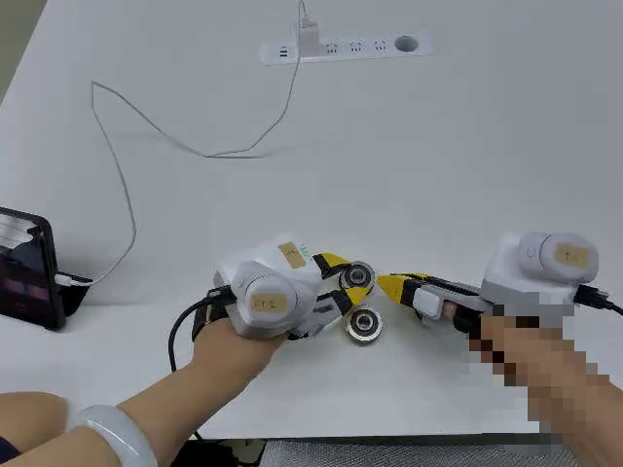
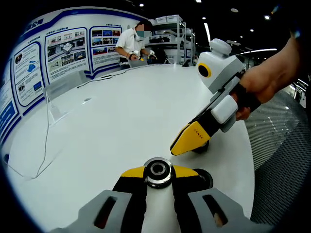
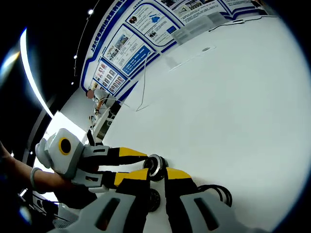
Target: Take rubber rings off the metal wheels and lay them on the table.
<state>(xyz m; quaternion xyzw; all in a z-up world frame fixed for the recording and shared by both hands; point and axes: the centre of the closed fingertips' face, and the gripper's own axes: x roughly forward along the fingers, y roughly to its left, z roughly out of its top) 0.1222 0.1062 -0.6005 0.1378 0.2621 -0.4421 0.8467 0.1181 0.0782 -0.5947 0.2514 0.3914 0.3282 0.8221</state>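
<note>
My left gripper (image 1: 348, 278) fingers hold one metal wheel (image 1: 358, 273) just above the desk (image 1: 438, 146), my right gripper (image 1: 389, 285) fingers sit nearly shut beside it, a second wheel (image 1: 365, 326) lies underneath, and I think both rubber rings (image 1: 379, 328) are not off yet.

white table (image 1: 467, 146), power strip (image 1: 346, 47), wheel (image 1: 365, 326), perhaps phone (image 1: 27, 268)
</note>
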